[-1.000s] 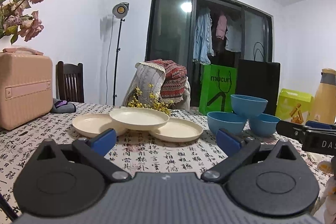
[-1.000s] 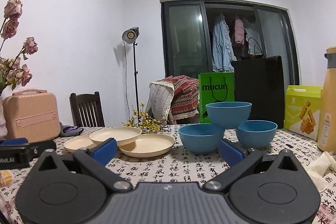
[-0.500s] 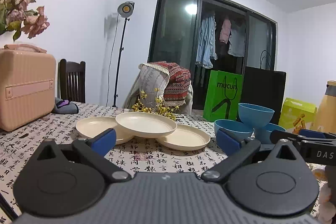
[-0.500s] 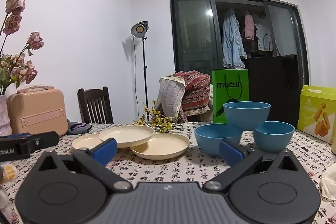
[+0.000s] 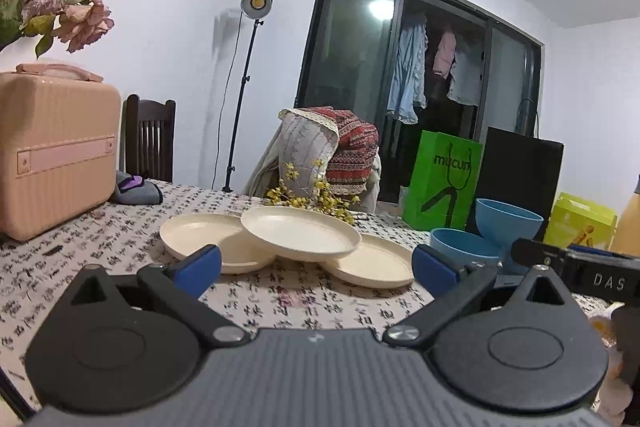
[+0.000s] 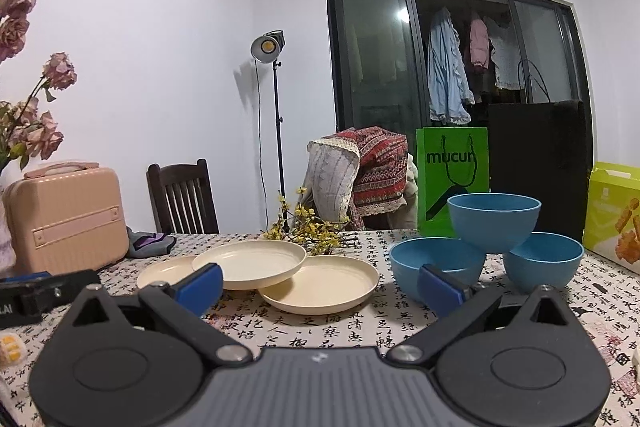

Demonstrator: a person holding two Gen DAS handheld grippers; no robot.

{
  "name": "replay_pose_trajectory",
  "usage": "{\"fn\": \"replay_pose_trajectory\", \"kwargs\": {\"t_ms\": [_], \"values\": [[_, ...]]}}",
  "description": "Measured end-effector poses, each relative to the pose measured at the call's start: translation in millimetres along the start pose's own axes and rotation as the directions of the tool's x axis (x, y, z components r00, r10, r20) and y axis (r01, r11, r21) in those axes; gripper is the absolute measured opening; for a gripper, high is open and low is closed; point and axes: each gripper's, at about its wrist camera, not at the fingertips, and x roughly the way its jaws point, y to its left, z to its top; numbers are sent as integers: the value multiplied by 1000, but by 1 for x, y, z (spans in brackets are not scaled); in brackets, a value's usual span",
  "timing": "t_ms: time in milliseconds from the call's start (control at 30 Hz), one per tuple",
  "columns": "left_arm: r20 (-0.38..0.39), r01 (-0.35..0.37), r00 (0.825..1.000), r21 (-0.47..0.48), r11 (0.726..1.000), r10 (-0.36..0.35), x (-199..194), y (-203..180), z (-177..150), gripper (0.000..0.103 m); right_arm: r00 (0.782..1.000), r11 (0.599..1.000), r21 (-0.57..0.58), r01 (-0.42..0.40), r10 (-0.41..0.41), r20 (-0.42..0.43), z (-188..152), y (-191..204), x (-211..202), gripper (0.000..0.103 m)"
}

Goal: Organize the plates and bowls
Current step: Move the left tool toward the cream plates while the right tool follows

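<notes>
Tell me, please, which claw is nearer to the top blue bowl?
Right. The right claw faces the top blue bowl just ahead to its right; the left claw sits farther left, before the plates.

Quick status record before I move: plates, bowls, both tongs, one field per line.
plates: three cream plates; top plate rests across left plate and right plate
bowls: three blue bowls; top bowl sits on left bowl and right bowl
left tongs: open, empty, short of the plates
right tongs: open, empty
surface: tablecloth with printed characters
</notes>
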Motion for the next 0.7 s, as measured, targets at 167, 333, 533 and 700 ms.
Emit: {"fn": "replay_pose_trajectory", "kwargs": {"t_ms": [167, 333, 533, 700], "values": [[7, -14, 1000, 8, 1000, 14, 11, 9, 15, 103, 1000, 1000, -3, 12, -12, -17, 1, 6, 15, 103], [0, -17, 1000, 14, 1000, 17, 22, 13, 24, 103, 999, 1000, -3, 20, -20, -32, 2, 11, 27, 103], [-30, -12, 999, -3, 1000, 12, 38, 15, 31, 103, 998, 1000, -11, 27, -27, -52, 6, 17, 42, 103], [-29, -22, 999, -29, 999, 22, 51, 13, 38, 103, 998, 1000, -11, 27, -27, -57, 10, 18, 54, 103]]}}
